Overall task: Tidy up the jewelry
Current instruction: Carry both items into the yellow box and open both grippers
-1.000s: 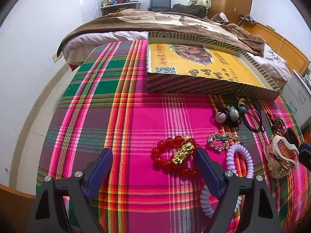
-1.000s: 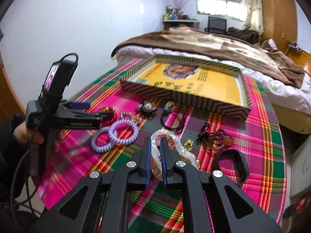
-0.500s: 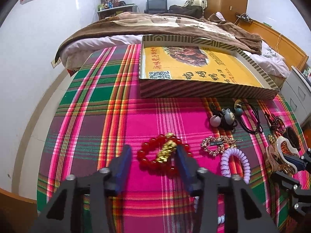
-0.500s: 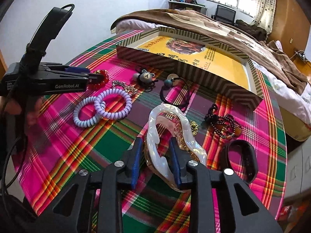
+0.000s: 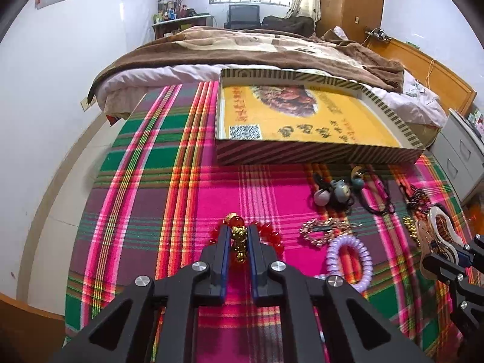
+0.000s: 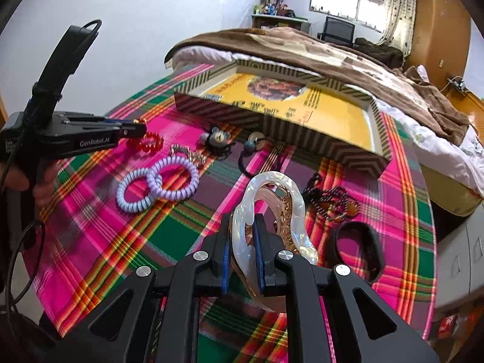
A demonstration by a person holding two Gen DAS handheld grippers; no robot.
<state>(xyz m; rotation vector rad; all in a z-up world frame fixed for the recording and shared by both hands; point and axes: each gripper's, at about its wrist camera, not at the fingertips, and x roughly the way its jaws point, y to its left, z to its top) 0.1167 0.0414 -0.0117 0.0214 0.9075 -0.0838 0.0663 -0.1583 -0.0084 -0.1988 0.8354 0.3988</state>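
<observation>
Our worry is the red glass-bead bracelet with its gold charm: we pinch only the charm, so the beads could swing and snag as we lift toward the striped cardboard box with the yellow printed base. The pearly white acetate hair claw could twist out, since it is gripped by one thin rim. Our left gripper is clenched on the charm (bracelet on the plaid cloth); our right gripper is closing, pads pressing the claw.

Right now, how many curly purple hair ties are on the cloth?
2. One spiral hair tie lies beside the gold clip; the paler spiral hair tie touches its left side. None seem hidden.
</observation>
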